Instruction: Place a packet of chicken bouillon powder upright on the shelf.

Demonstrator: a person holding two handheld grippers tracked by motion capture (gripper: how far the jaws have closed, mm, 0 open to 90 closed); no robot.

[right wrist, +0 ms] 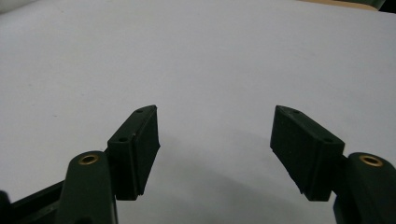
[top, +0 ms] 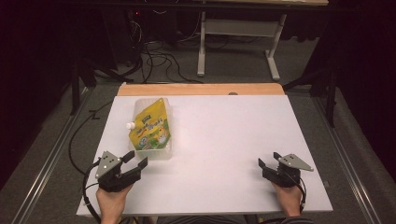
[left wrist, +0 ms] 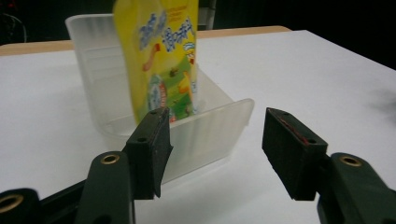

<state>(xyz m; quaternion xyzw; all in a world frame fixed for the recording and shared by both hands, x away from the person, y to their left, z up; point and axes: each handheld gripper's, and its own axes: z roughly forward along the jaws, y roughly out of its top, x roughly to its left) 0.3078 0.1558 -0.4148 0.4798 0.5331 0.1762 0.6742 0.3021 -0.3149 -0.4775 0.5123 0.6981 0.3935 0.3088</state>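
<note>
Left gripper: my fingers apart, near the tub.
Right gripper: fingers apart, idle.
Risk: nudging the tub at 12 o'clock could topple the pouch.

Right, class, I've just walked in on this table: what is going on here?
A person holds a two-jaw gripper in each hand. The left gripper, jaws open, sits just short of a clear plastic bin in which a yellow spouted pouch stands. The right gripper, also open, rests apart on the white table, touching nothing.

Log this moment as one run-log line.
left gripper: open, near clear bin | yellow spouted pouch: upright in bin | right gripper: open, over bare white tabletop
</note>
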